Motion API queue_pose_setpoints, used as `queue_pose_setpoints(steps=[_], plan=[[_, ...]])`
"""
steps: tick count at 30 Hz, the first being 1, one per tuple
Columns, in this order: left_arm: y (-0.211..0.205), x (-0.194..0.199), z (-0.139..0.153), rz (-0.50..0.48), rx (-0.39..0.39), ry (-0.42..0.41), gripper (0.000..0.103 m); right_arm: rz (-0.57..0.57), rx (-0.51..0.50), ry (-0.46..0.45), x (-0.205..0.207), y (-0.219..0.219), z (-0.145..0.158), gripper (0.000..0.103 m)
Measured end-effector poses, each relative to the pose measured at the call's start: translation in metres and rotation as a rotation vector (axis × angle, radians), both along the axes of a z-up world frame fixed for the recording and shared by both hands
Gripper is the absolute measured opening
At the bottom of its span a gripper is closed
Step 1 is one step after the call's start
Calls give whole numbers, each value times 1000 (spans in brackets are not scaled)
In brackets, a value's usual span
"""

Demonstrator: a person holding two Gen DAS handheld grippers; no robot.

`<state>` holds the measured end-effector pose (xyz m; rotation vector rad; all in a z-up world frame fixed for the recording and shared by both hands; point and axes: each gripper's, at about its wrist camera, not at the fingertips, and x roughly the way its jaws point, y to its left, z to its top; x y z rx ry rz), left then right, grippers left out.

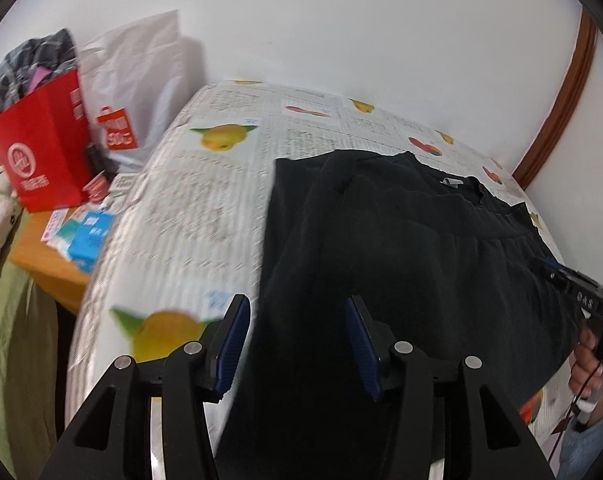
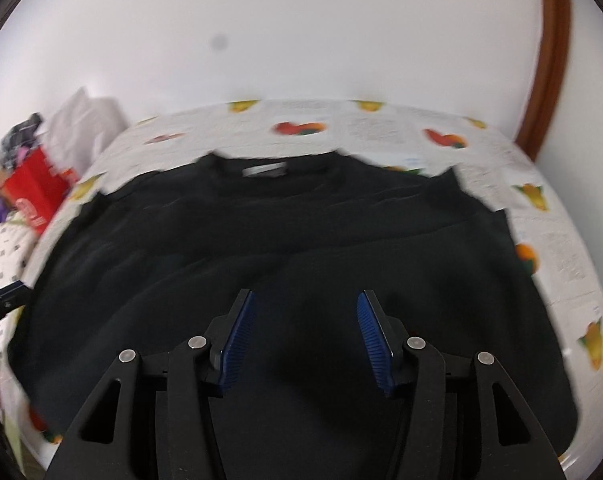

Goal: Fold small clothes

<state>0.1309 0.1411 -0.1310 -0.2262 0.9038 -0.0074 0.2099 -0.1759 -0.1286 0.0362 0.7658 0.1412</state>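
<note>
so the biggest thing in sight is the counter [image 2: 557, 240], draped in a newsprint-and-fruit patterned cover and pushed against a white wall. on it, taking up most of the cover, lies the black sweatshirt [image 2: 285, 236], spread fairly flat with its neckline and a small white label [image 2: 263, 170] toward the wall and its hem toward the person. a fold or layer line runs across the body below the collar, so part of it may already be doubled over (hard to say through the blur and the dark cloth).

off the left end of the counter sits a wooden side table with a red paper bag [image 1: 41, 152] stuffed with clothing, a white plastic bag behind it, and some small boxes.

the left claw [image 1: 297, 344] hangs over the near left edge of the sweatshirt, blue pads apart, nothing pinched between them. the right claw [image 2: 307, 340] hangs over the near middle of the garment, pads likewise apart and empty. in the left view the right tool shows at the far right, held in a hand [image 1: 589, 364].

as for handling, i'd judge the sweatshirt soft, limp and moderately thick: light enough to lift by an edge, but it will sag and drag rather than hold shape. best hold looks like the hem corners or side seams, one claw each, pinching the layers together so the fold travels evenly.
</note>
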Motion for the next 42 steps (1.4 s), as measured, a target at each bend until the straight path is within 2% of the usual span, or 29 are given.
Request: queue_pose_setpoints(steps=[5, 9, 12, 15, 22, 28, 29, 30, 32, 35, 39, 42], plan=[[28, -28, -3, 61, -5, 21, 48, 148, -45, -40, -43, 72, 7, 54], [46, -39, -9, 72, 8, 73, 49, 301, -67, -64, -83, 137, 6, 60], [59, -39, -9, 88, 10, 88, 49, 427, -97, -80, -114, 187, -3, 64], [72, -40, -7, 99, -20, 76, 50, 525, -150, -93, -138, 230, -17, 65], [96, -36, -6, 106, -83, 45, 54, 566, -244, -87, -146, 281, -38, 66], [107, -35, -14, 102, -120, 35, 54, 516, -373, -142, -139, 310, -49, 65], [108, -37, -14, 98, -135, 26, 54, 510, -375, -145, -137, 310, -49, 56], [110, -40, -15, 91, -163, 9, 54, 506, -373, -147, -134, 311, -48, 35], [113, -45, -16, 90, -195, -3, 54, 490, -380, -147, -128, 311, -47, 20], [114, -51, -14, 101, -192, -18, 55, 479, -301, -151, -124, 299, -33, 14], [104, -52, -15, 95, -178, -8, 55, 443, -46, -225, -127, 251, 10, 13], [91, -51, -15, 68, -184, -9, 55, 368, 189, -282, -128, 190, 42, 13]])
